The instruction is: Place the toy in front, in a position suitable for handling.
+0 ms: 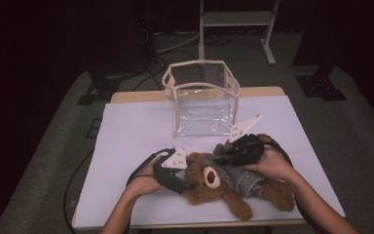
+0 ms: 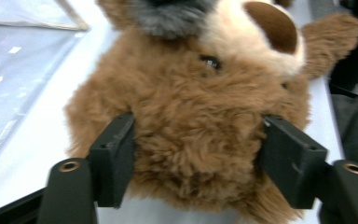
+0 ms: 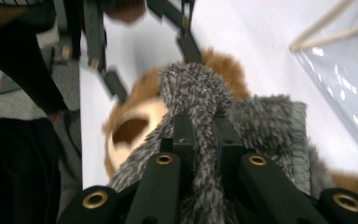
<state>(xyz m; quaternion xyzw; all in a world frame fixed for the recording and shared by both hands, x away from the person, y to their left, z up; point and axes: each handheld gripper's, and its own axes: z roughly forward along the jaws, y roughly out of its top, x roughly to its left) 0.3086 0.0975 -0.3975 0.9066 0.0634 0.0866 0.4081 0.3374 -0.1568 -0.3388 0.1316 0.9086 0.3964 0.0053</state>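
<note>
A: High view: teddy bear lying on the table, front edge. Left gripper?
B: Fingers clamped on its head. Right gripper pinches the grey scarf.

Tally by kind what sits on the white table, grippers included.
Teddy bear: 1
Grey fuzzy scarf: 1
Clear bag with beige trim: 1
Handheld grippers: 2, left gripper clamped on the bear's head, right gripper pinching the scarf
Total: 5
</note>
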